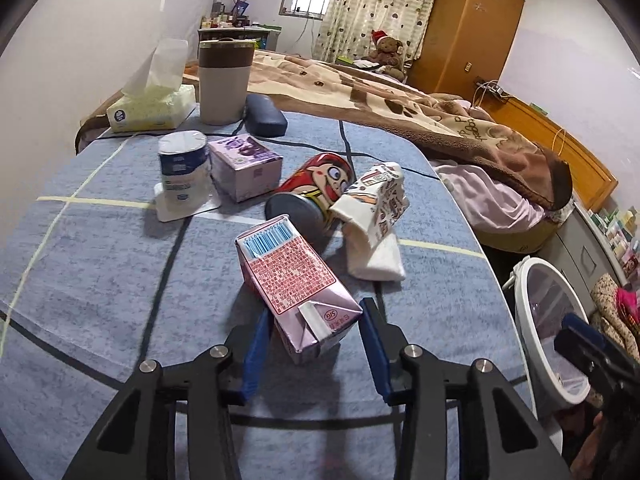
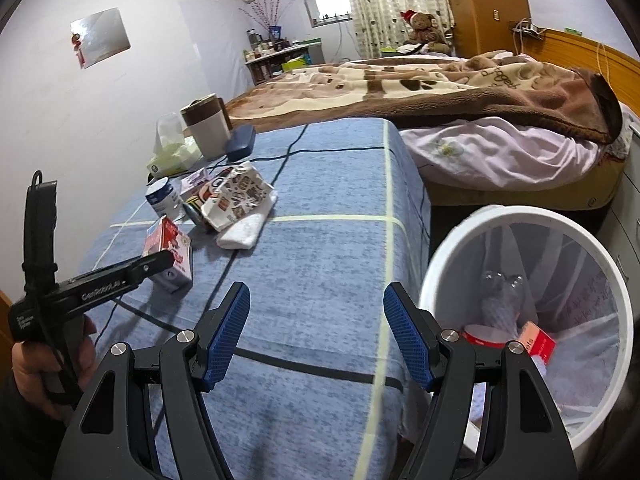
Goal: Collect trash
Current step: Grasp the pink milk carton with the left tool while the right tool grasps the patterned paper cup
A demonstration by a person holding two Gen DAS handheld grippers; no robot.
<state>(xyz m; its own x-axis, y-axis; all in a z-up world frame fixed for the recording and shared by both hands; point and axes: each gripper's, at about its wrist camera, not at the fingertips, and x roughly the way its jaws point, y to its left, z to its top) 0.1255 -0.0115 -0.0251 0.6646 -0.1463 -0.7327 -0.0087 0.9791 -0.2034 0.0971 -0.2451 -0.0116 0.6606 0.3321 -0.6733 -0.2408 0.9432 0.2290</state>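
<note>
Here, carton (image 1: 298, 292) betw. left gripper (image 1: 316, 316) pads, clear of table edge (image 1: 472, 236).

The drink can (image 1: 316, 196) at frame centre lies half hidden behind the milk carton (image 1: 294, 280); the bin (image 1: 548, 320) is cut off by the right gripper (image 1: 576, 332); shelf items upper centre are too small to tell.

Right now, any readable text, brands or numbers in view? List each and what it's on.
"SIG" on the near end of the pink drink carton.
"GenRobot.ai" on the left gripper body, right wrist view.
Carton's red print and barcode digits: too small.
Tissue roll and purple box labels: blurred.
Blanket lettering: unreadable.
</note>
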